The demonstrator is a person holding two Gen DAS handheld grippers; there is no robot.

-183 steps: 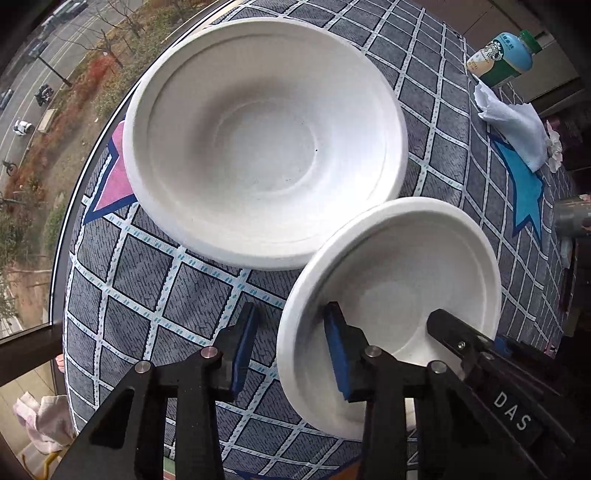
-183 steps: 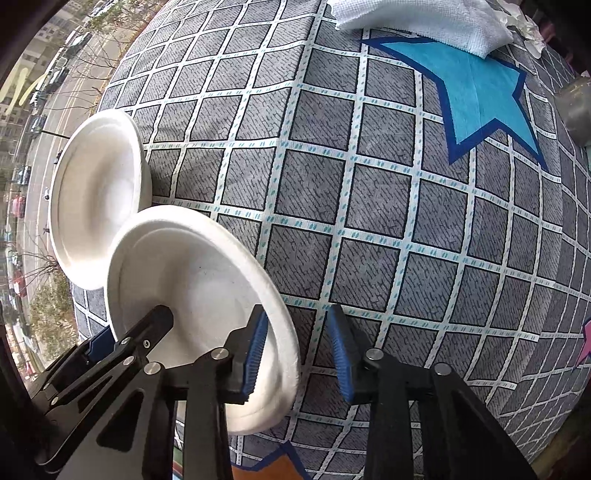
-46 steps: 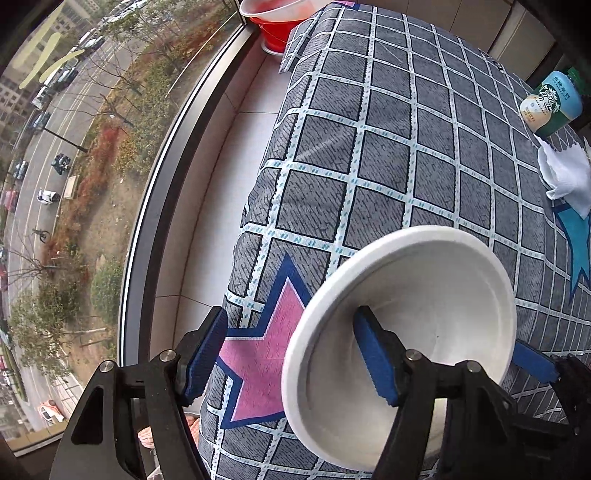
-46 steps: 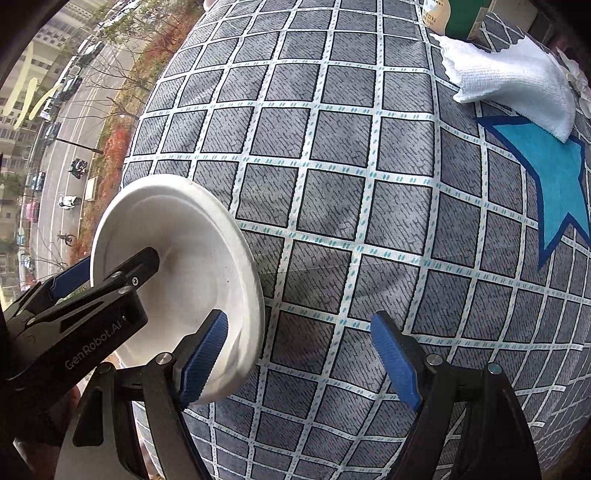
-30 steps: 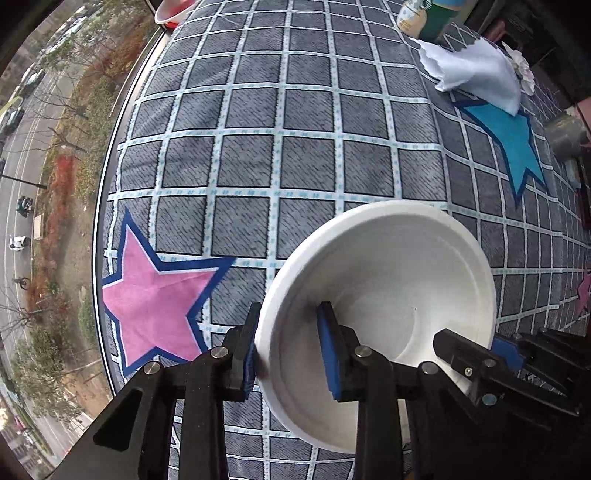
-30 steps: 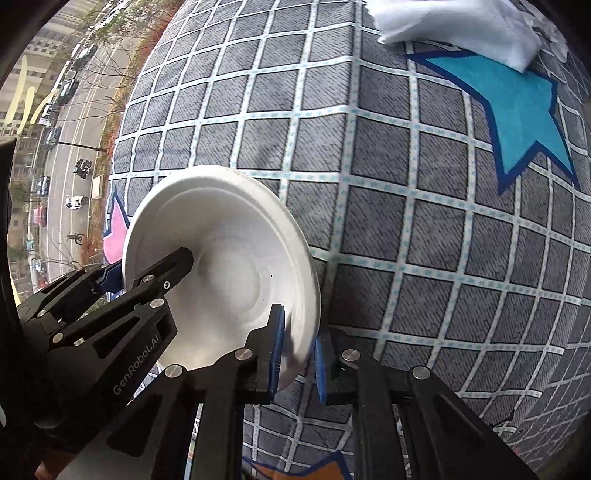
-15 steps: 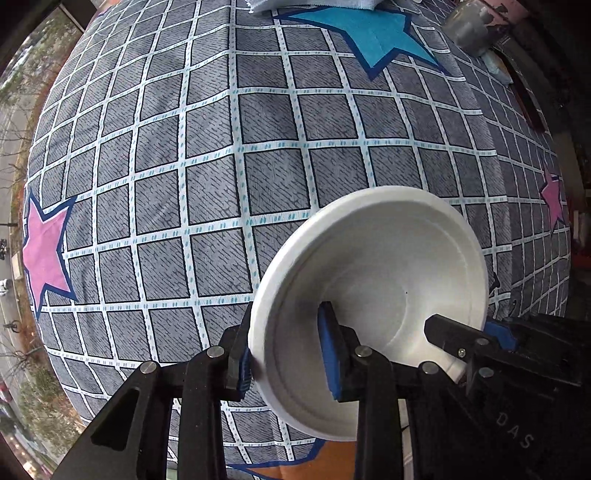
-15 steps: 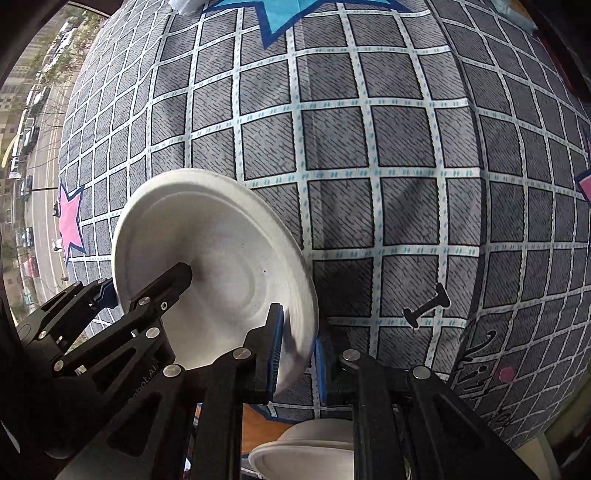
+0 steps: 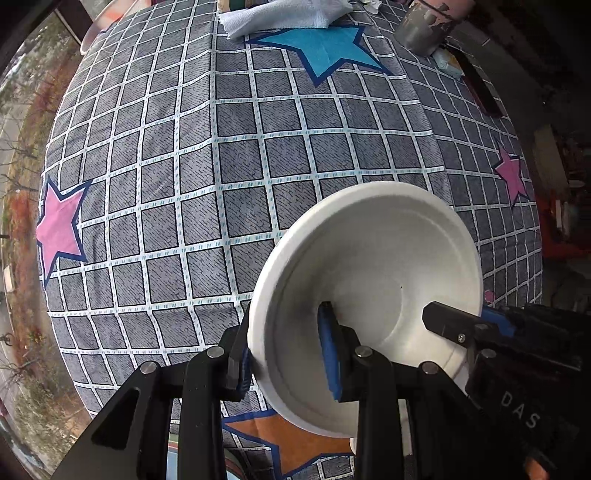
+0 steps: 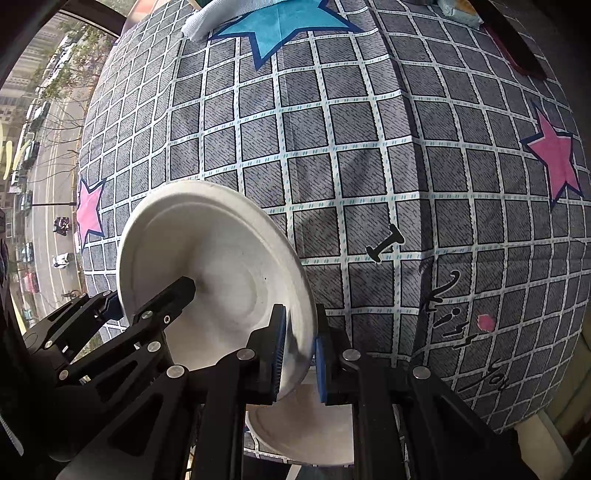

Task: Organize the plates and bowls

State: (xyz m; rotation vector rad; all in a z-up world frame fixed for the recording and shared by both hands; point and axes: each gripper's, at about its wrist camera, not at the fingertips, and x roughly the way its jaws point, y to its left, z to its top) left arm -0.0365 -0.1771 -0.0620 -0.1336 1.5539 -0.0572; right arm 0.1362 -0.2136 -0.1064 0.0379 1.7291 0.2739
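White moulded pulp, a single paper bowl (image 9: 373, 280), hung in the air above the near edge of the desk (image 9: 221, 166), which was draped in a grey checked cloth with stars. Both tools had hold of it at once. The left tool (image 9: 284, 354) was narrowed on the bowl's left rim, one blue pad outside the wall and the other inside the hollow. The right tool (image 10: 299, 350) pinched the opposite rim in the same fashion, its pads nearly meeting with only the thin wall between them. Held so, the bowl was tilted, its mouth turned up and toward the person.

Below and slightly nearer than the right tool lay a second white dish (image 10: 306, 428), resting at the very edge of the desk and largely hidden behind the tool's frame; whether it was a plate or a bowl I could not tell. I judged that to be the stack the carried bowl was meant for. The relation that mattered, then, was vertical: the target sat underneath the held bowl and a little toward the person, nearer the right tool than the left. The bowl would have to be levelled and brought down and back before either tool let go.

A folded white towel (image 9: 280, 18) lay well apart at the far side.
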